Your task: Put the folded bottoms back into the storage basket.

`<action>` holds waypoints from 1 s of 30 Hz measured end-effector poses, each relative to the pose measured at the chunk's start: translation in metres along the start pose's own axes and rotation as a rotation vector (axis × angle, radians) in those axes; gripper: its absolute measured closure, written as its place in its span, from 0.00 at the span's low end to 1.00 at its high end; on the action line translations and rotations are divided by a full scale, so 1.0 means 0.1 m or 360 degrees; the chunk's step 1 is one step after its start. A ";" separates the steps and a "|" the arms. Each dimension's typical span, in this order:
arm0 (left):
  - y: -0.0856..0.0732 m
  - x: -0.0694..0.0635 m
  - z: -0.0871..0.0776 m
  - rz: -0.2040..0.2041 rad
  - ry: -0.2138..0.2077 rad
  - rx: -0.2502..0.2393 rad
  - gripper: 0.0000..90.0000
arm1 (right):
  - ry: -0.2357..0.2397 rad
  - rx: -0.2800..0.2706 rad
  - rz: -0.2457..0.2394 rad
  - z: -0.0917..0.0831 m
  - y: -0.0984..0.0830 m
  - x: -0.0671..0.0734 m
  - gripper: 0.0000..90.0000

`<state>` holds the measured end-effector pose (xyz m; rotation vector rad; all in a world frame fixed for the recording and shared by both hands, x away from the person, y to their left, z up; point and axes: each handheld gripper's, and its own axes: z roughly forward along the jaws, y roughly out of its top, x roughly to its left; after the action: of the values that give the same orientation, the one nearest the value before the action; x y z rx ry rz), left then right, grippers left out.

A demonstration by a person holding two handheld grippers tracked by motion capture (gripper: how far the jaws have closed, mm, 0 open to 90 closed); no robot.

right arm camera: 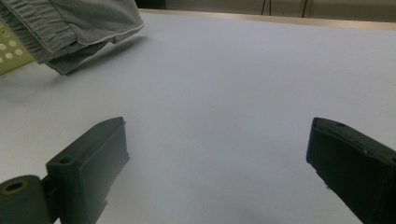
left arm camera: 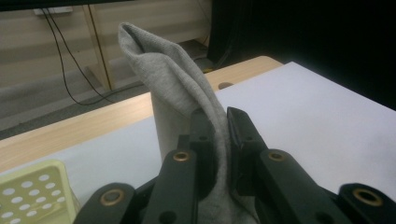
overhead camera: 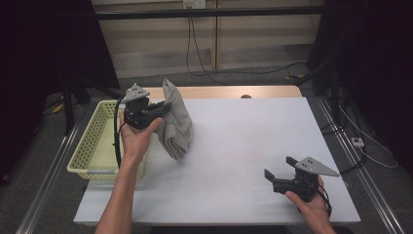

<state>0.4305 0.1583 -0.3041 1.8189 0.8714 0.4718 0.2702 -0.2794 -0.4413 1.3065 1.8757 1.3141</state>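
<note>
Grey cloth (overhead camera: 174, 119) pinched, upper left of the high view.
Clamped in left gripper (overhead camera: 158, 108) beside yellow basket (overhead camera: 92, 146); right gripper (overhead camera: 282, 173) gaping, lower right; no legible writing.

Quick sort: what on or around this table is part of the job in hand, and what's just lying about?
In the job:
- grey cloth, folded, lifted off the table
- left tool, shut on the cloth
- yellow basket beside the left hand, likely the drop spot

Lying about:
- right tool, open, idle low over the white table
- cables on the floor behind
</note>
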 end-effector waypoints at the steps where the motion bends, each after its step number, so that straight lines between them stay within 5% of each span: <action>1: 0.01 -0.01 -0.02 0.0002 0.0000 -0.0005 0.91 | 0.0000 0.0000 0.0000 0.00 0.00 0.00 0.06; 19: 0.14 -0.11 -0.26 0.0050 0.0008 -0.0100 0.91 | -0.0002 0.0000 0.0000 0.00 0.00 0.00 0.06; 30: 0.24 -0.11 -0.55 0.0059 0.0042 -0.0194 0.91 | -0.0004 -0.0001 -0.0005 0.00 0.00 0.00 0.06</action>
<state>0.3946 0.1795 -0.2593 1.7233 0.8107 0.5620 0.2702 -0.2792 -0.4413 1.3038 1.8748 1.3113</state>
